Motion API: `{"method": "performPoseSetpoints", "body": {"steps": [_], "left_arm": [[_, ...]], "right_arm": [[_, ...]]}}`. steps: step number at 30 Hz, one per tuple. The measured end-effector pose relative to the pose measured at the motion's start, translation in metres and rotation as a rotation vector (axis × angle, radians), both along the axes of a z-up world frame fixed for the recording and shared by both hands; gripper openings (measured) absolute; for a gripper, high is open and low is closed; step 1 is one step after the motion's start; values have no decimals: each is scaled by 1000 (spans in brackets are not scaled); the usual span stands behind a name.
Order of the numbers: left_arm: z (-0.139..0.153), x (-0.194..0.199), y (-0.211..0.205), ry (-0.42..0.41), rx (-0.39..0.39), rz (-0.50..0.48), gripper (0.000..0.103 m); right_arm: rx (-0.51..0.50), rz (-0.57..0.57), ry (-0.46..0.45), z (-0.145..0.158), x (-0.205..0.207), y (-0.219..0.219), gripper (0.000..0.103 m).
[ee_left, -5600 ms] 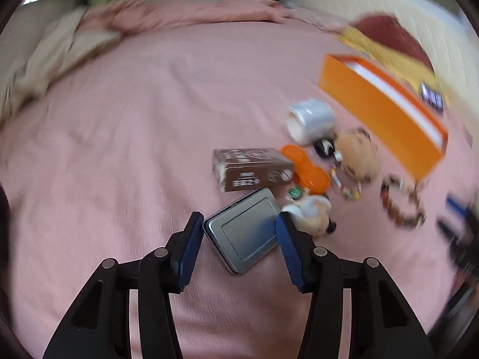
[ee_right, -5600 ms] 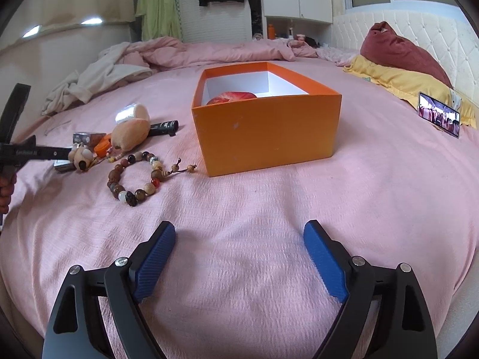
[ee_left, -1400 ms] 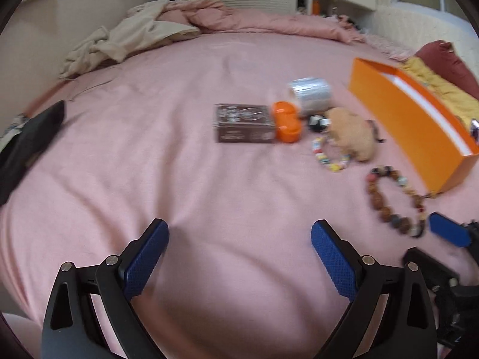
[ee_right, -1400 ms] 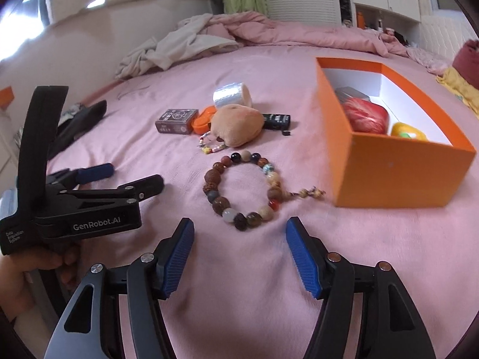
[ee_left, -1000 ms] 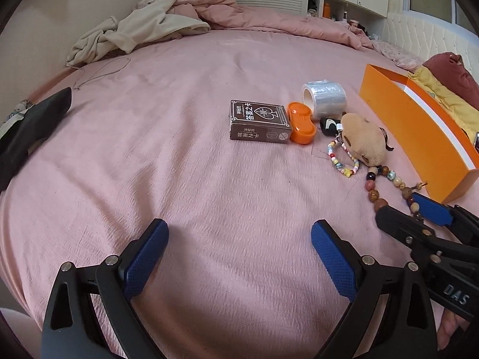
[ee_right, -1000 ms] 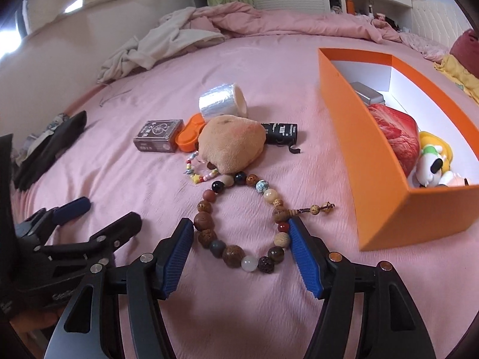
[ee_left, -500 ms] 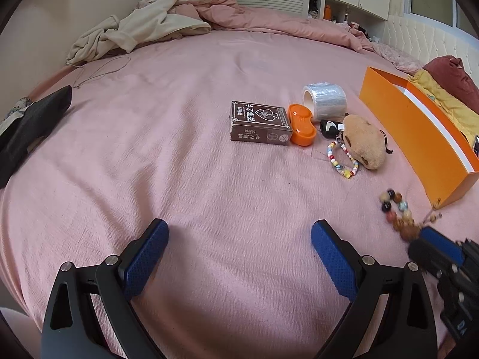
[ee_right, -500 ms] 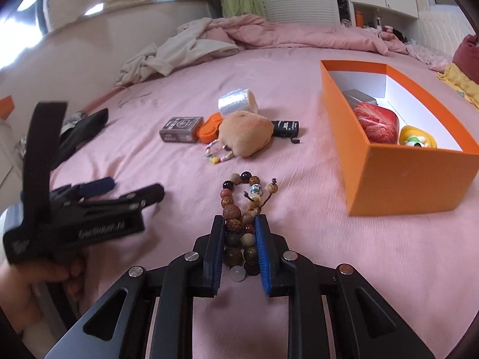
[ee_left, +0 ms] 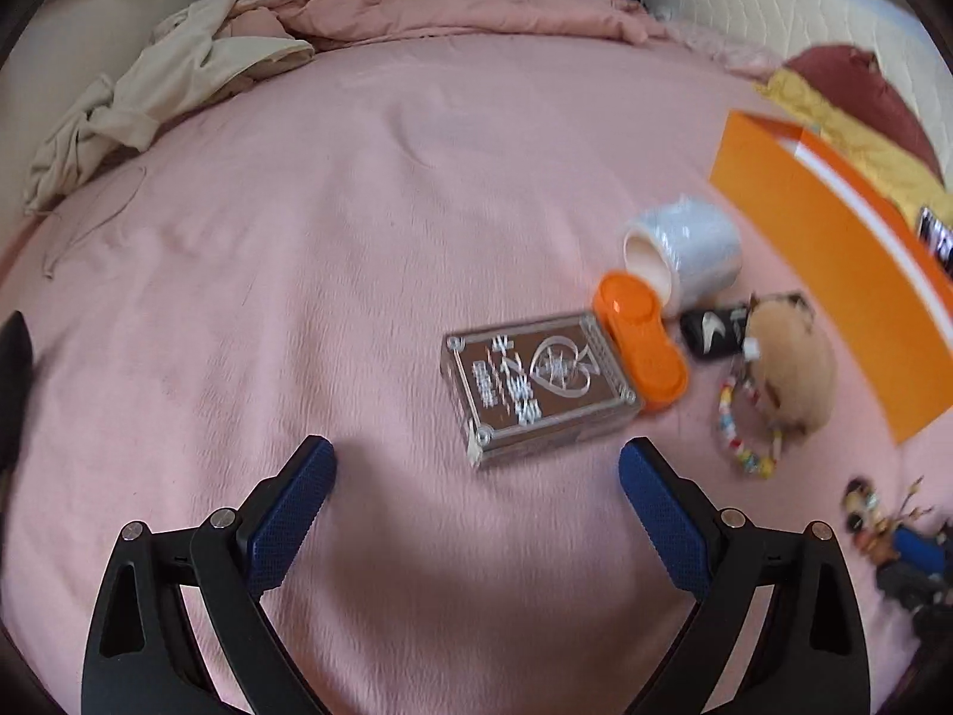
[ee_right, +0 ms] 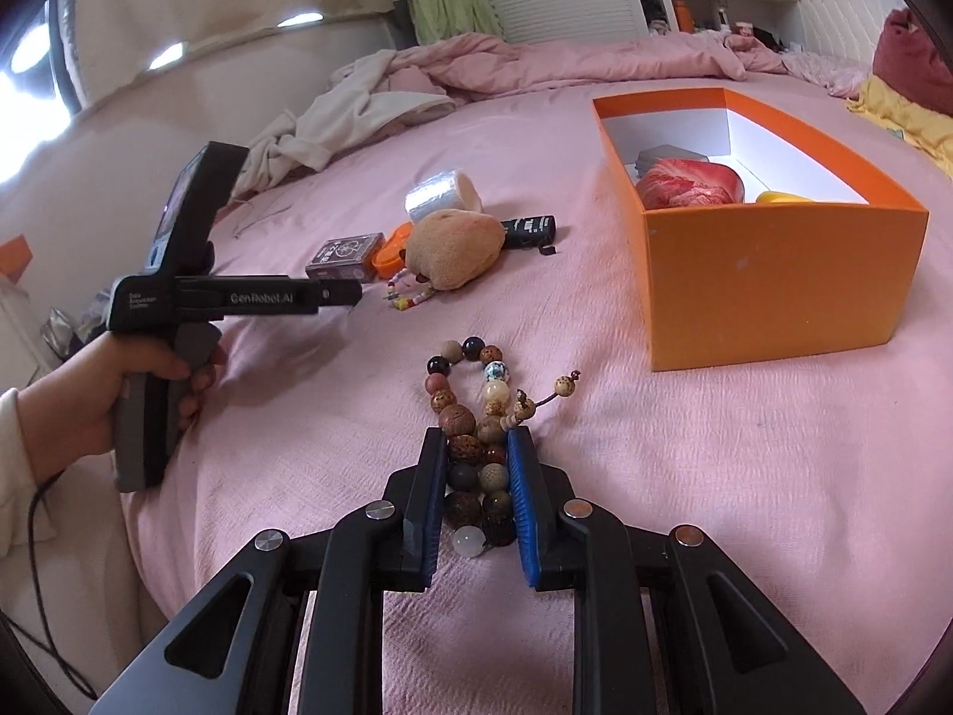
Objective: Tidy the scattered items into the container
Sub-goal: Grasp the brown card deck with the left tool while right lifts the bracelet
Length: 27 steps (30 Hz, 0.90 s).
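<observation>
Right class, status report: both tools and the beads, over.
Right tool shut on bead bracelet. Left tool open, empty, near card box. Orange box path clear.

We see a pink bedspread [ee_right: 685,476] under everything. The box [ee_right: 774,274] is orange outside, white inside, holding something red [ee_right: 691,185] marbled with white and a bit of yellow [ee_right: 786,198]. The bracelet [ee_right: 476,441] mixes brown, tan, black and 1 milky-white bead — a blue-patterned one too. The plush [ee_right: 455,250] is tan; the smaller bracelet [ee_left: 744,435] is pastel multicolour. The card box [ee_left: 536,387] is brown with silver print — the case [ee_left: 643,351] beside it orange. Both grippers have black frames and blue pads [ee_left: 292,512].
</observation>
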State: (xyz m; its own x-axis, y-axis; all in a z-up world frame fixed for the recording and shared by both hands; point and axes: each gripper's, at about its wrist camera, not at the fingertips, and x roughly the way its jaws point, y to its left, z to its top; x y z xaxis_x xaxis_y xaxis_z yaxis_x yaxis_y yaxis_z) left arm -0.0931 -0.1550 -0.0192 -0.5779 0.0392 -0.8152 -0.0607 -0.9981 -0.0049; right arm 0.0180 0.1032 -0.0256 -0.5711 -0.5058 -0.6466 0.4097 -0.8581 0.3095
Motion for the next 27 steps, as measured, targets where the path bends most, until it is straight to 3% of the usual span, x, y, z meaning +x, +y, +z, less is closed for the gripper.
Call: {"method": "performPoseSetpoints", "body": {"steps": [2, 4, 5, 8, 13, 19, 20, 21, 27], "left_arm": [[2, -4, 3, 2, 41, -22, 96], [1, -11, 12, 1, -5, -38, 94], [-1, -15, 15, -2, -42, -30, 82], [-1, -22, 11, 5, -55, 2, 67], [2, -4, -12, 25, 68, 25, 67], [20, 23, -33, 73, 187, 137, 67], [24, 27, -32, 85, 196, 137, 67], [28, 31, -29, 95, 196, 129, 67], [42, 42, 4, 128, 166, 40, 67]], "right_arm": [[-18, -8, -7, -2, -1, 1, 20], [-23, -12, -9, -2, -2, 1, 20], [-20, -10, -8, -2, -3, 1, 20], [-19, -6, -9, -2, -3, 1, 20], [-6, -4, -2, -3, -4, -1, 20], [35, 1, 33, 6, 1, -6, 19], [24, 3, 34, 9, 1, -5, 18], [4, 6, 39, 14, 2, -3, 1], [35, -5, 72, 29, 10, 8, 1]]}}
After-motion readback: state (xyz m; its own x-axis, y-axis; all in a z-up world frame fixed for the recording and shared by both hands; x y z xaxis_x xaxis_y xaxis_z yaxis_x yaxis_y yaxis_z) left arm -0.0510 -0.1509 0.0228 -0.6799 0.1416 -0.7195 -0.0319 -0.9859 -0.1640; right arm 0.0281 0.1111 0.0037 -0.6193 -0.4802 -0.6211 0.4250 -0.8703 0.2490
